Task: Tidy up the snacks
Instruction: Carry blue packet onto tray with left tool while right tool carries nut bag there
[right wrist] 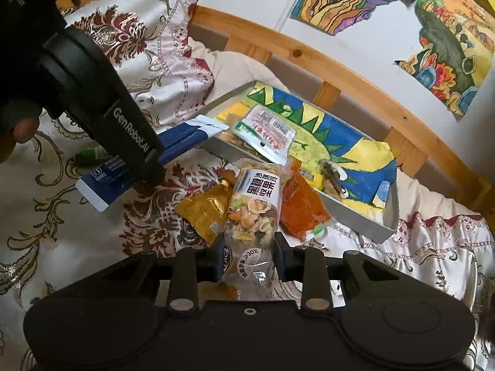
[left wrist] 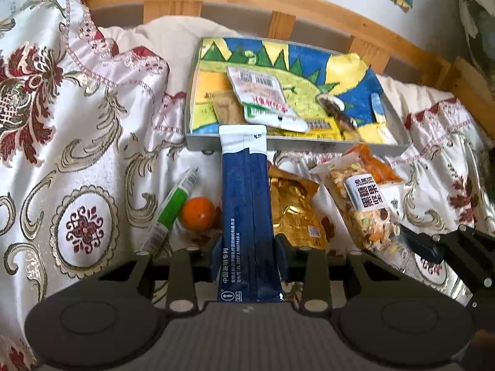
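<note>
Snacks are split between a shallow grey tray [left wrist: 399, 123] lined with a bright painted dinosaur picture and the embroidered white-and-red bedspread [left wrist: 77, 154] in front of it. The left gripper [left wrist: 247, 247] has its jaws pinching a long dark-blue stick sachet with a white sealed end [left wrist: 244, 191]; the sachet's long axis runs straight ahead along the jaws, its white tip reaching the tray's near wall, so the tray lies directly forward of this hand. The right gripper [right wrist: 247, 253] has its jaws pinching the lower end of a clear bag of mixed nuts with a black-and-white label [right wrist: 253, 204], its length also pointing away toward the tray's near corner; the bag looks lifted just off the bedspread, though I cannot be sure. The left hand seems the nearer to a drop, judging by the tip at the wall. Loose on the bed I count one crinkled gold foil packet [left wrist: 297, 210], one orange-red pouch [right wrist: 301, 204], one small round mandarin [left wrist: 198, 212] and one slim green-and-white stick packet [left wrist: 173, 207]. Inside the tray one white-and-green flat pack with a barcode [left wrist: 263, 92] lies on top of a brownish packet and some yellow ones, too overlapped to count, beside one small dark wrapped piece [left wrist: 332, 103].
</note>
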### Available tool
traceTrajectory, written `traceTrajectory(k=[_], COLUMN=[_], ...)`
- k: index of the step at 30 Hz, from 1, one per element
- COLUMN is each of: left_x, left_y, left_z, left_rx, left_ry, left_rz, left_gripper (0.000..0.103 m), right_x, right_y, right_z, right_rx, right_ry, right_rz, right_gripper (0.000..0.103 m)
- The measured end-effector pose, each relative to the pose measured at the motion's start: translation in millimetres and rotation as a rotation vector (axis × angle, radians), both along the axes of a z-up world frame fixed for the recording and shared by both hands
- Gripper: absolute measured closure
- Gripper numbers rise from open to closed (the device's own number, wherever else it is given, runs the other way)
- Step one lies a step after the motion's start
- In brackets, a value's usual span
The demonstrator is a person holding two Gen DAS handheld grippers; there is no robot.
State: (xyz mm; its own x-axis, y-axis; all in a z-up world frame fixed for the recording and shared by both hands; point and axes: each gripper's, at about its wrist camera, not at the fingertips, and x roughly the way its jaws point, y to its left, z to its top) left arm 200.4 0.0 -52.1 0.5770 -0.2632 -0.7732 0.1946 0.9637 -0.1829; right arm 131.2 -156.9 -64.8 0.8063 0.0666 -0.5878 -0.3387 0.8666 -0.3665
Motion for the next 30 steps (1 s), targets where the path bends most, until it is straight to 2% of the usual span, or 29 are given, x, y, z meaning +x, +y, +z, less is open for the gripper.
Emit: traceTrajectory(k=[9,21,22,25,30], left_x=[0,8,9,14,21], left_y=[9,14,13,10,15], left_z=[8,25,24,18,7], left_rx=[-0.019,-0.075,-0.070,-0.039,-0.060], left_ry=[-0.058,-0.183,-0.190,-0.166,-0.083], left_rz=[0.068,0.124,0.118,0.102,0.113], left_gripper=[0.064,0.063,0.065,0.066,0.068], right_x=[-12,-7,-4,2,8], right_y=[9,3,1,-2,-2], right_z=[8,25,26,24,20], right_rx=[-0.018,0.005,0.015,0.027,0.039], right_ry=[-0.110,-0.255,-0.253,-0.232,-0.200], right_rz=[0.066,0.028,0.020,0.002,-0.008], right_gripper=[0.070,0.070,0.070,0.070,0.070])
